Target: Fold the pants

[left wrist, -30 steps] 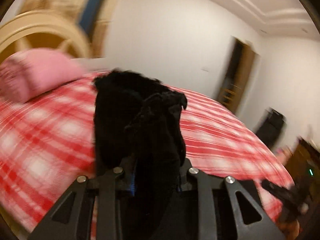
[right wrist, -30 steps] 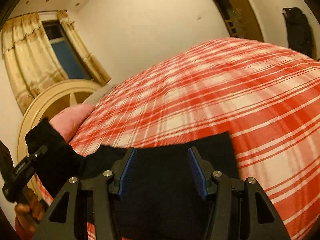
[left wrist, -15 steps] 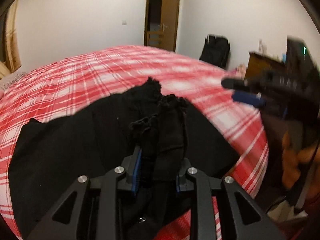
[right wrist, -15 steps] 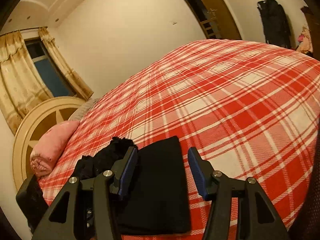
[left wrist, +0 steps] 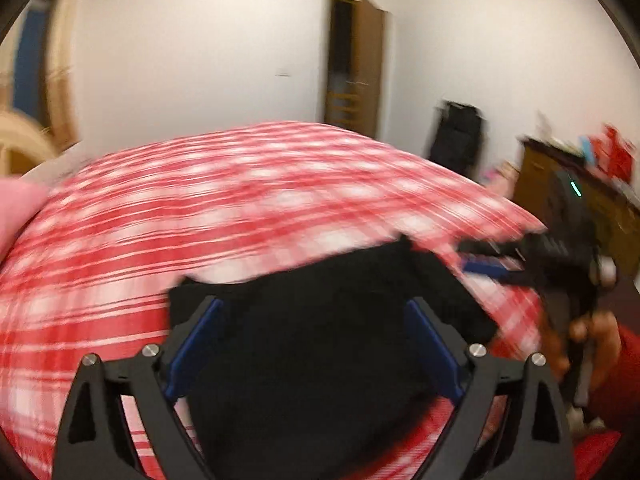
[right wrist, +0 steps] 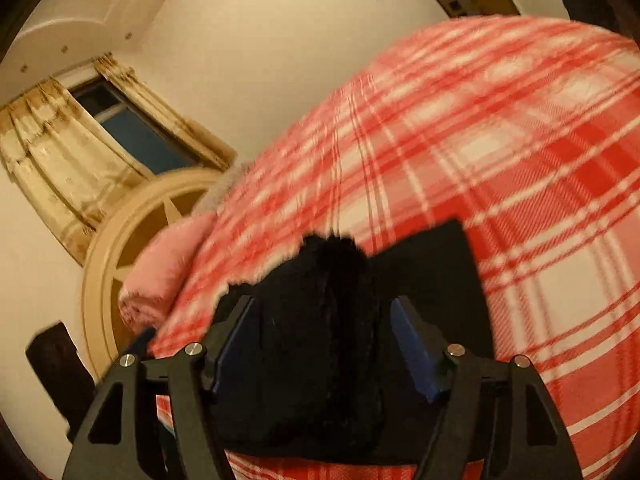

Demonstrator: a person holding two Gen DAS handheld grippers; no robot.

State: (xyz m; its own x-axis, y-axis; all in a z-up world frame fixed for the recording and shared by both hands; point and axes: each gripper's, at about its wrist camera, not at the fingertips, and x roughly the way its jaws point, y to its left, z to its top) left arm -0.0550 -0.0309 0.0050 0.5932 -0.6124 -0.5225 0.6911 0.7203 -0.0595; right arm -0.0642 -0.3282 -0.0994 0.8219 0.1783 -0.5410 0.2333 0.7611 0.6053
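The black pants (left wrist: 320, 340) lie folded near the bed's (left wrist: 200, 220) front edge, on its red and white checked cover. The left gripper (left wrist: 314, 344) is wide open, holding nothing. The right gripper (right wrist: 320, 340) is open too, around a bump of cloth. White walls and a brown door (left wrist: 354, 64) stand behind.

One pants (left wrist: 320, 344), one pillow (right wrist: 168, 268)
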